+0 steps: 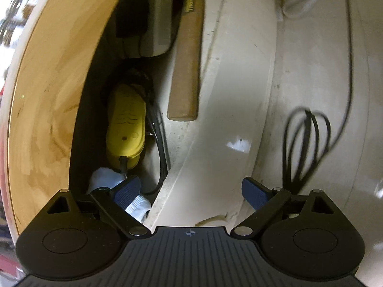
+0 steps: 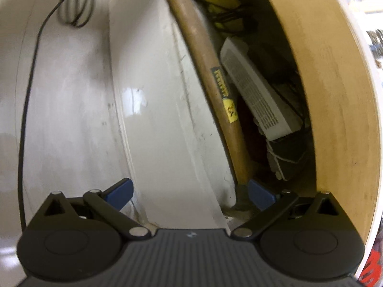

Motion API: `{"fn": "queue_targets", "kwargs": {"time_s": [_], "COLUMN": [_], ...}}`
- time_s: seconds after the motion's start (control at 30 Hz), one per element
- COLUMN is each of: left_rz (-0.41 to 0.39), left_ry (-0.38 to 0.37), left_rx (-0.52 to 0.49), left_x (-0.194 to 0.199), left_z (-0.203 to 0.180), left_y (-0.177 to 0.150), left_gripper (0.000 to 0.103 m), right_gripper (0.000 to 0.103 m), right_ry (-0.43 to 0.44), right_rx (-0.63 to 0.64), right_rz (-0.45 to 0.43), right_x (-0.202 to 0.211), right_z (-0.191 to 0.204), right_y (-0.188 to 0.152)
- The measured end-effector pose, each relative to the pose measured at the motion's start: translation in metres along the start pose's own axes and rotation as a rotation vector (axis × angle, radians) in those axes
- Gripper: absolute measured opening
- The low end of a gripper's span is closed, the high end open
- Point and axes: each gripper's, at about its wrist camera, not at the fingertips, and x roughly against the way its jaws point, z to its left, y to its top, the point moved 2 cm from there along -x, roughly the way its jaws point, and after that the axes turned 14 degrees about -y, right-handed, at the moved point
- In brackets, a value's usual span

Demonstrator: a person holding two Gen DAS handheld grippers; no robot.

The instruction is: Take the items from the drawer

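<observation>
The drawer is open; its white front panel (image 1: 215, 124) runs up the middle of the left wrist view and also of the right wrist view (image 2: 167, 119). Inside lie a wooden hammer handle (image 1: 185, 71) (image 2: 210, 76), a yellow device (image 1: 126, 124) with a black cord, a white sock (image 1: 105, 177) and a white vented box (image 2: 256, 95). My left gripper (image 1: 191, 190) is open, straddling the drawer's front edge, its left finger (image 1: 126, 191) over the sock. My right gripper (image 2: 189, 192) is open, astride the same edge, its right finger (image 2: 259, 195) at the handle's lower end.
The wooden underside of the desktop (image 1: 55, 95) (image 2: 335, 95) overhangs the drawer and limits room above the items. A black cable loop (image 1: 304, 148) (image 2: 76, 7) hangs against the white cabinet face outside the drawer. A dark adapter with wires (image 2: 284, 153) lies under the vented box.
</observation>
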Motion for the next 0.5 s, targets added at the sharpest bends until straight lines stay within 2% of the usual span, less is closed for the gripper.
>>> {"fn": "queue_targets", "kwargs": {"time_s": [0.1,0.27,0.5], "left_rz": [0.013,0.036,0.038], "left_ry": [0.012,0.034,0.038], "left_rx": [-0.032,-0.080,-0.072], "left_x": [-0.0025,-0.0063,-0.0094], "left_z": [-0.0029,-0.0079,-0.0064], "left_y": [-0.0001,-0.0011,-0.0028], "left_gripper": [0.094,0.094,0.094], "right_gripper": [0.102,0.102,0.102], "right_ry": [-0.020,-0.035,-0.054], "right_rx": [0.061,0.082,0.101], "right_rz": [-0.005,-0.004,0.006], "right_x": [0.0004,-0.0005,-0.0044], "right_z": [0.0038,0.0029,0.0073], "right_y": [-0.0051,-0.0089,-0.0093]}}
